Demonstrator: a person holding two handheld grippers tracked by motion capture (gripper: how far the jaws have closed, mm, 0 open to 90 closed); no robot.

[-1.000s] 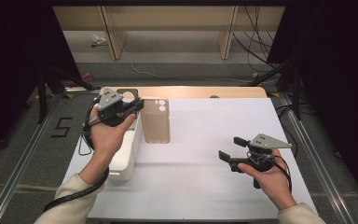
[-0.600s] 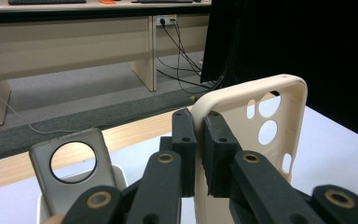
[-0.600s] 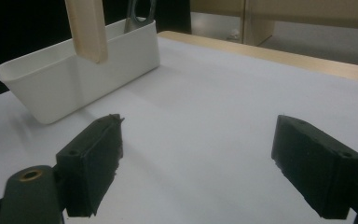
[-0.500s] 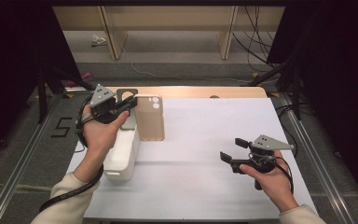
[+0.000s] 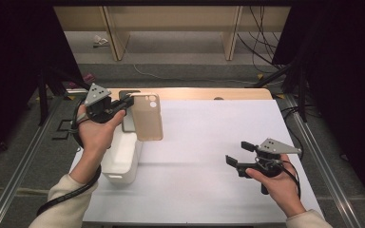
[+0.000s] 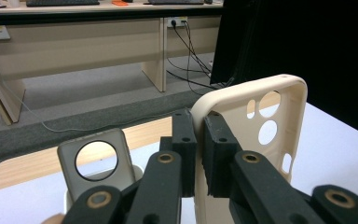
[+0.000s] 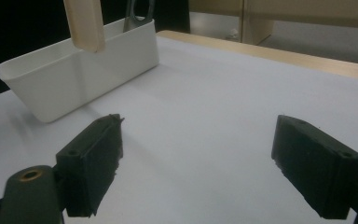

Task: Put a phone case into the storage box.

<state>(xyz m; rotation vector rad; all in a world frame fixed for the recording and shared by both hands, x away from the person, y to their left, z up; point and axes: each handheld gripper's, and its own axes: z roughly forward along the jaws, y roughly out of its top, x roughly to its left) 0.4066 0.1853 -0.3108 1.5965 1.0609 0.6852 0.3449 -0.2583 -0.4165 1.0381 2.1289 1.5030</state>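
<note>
**benchrat:** ok so what's the left hand-held gripper (image 5: pixel 126 103) actually doing here? Hard to read from the high view.

**caseguy:** It's clamped on a beige phone case (image 5: pixel 147 117), jaws pinched nearly together on the case's thin side wall. The left gripper view makes it obvious: one pad sits inside the shell, the other outside, right near the rounded corner (image 6: pixel 261 140) by the camera cutouts. The case is held up off the desk, above the left part of the white mat (image 5: pixel 209 156), toward the far edge.

**benchrat:** And that white thing under it?

**caseguy:** White plastic bin (image 5: pixel 121 161), long and narrow, sitting along the left edge of the desk. A second case, grey with a big round cutout (image 6: pixel 95 163), stands upright in its far end. The beige one hangs just beside the bin, not in it.

**benchrat:** Right side?

**caseguy:** Right hand-held gripper (image 5: pixel 240 154) is near the desk's right front corner, well apart from the case, jaws spread wide, nothing between them. You can see bare mat between its pads (image 7: pixel 91 163).
</note>
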